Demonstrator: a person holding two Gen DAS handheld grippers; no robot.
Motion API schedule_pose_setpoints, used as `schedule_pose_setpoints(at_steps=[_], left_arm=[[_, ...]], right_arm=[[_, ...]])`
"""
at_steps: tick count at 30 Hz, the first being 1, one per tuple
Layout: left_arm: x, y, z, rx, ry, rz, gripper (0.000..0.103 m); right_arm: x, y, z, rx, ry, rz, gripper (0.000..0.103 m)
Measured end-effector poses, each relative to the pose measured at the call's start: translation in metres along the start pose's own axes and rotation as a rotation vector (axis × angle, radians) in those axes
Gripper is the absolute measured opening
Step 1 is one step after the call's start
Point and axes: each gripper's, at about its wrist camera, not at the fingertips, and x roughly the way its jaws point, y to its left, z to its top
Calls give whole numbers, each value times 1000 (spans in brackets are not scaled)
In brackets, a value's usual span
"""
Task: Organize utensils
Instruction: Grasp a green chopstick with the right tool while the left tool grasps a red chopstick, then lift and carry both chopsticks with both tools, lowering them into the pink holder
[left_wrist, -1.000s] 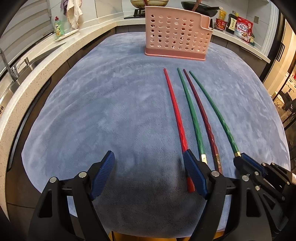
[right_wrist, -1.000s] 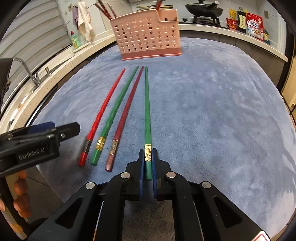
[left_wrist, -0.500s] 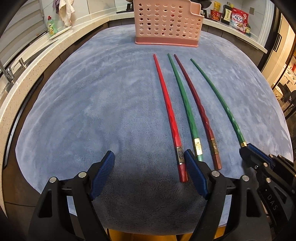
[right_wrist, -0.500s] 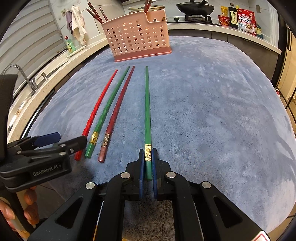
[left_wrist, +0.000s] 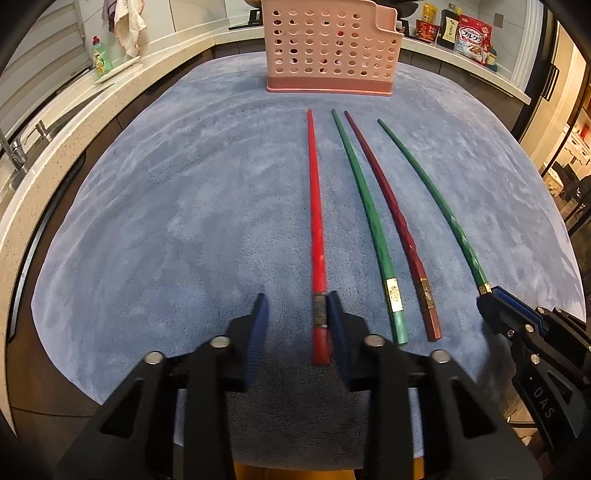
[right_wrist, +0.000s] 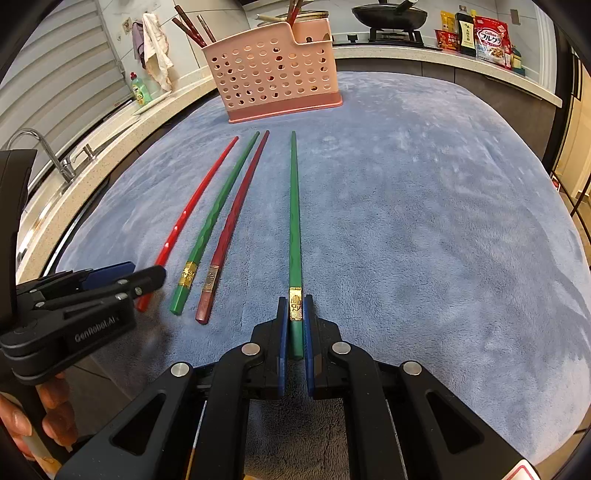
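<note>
Left gripper (left_wrist: 295, 325) "GenRobot.AI": fingers part-open astride red chopstick (left_wrist: 316, 221), no grip. Right gripper (right_wrist: 295, 328) "DAS": clamped on green chopstick (right_wrist: 294, 221).

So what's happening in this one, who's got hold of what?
A person works two handheld grippers over four chopsticks lying on a blue cloth. The right gripper is shut on the butt end of the rightmost green chopstick. The left gripper is open, its fingers straddling the butt of the bright red chopstick without clamping it. The other green chopstick and the dark red chopstick lie untouched between them. The pink utensil caddy stands at the far end and already holds some chopsticks.
</note>
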Motion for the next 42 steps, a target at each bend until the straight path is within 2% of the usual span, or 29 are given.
schedule_pose_setpoints(at_steps=[1,3,7,20,42], left_arm=[[0,1,0,-4,2,-4,18],[0,2,1,-8,6,-11,14],[-1,2,3,-6,14,-15,9],[-11,2,13,-15,22,-19,9],[-73,10,69,-51,-111,-69,8]], right_arm=[[0,0,0,1,-1,-1,7],[0,0,0,0,0,0,7],[-2,0,-1,1,1,4,7],[-24,0,15,-7,-46,11,7],[-86,-15,89,14,-242,14,7]])
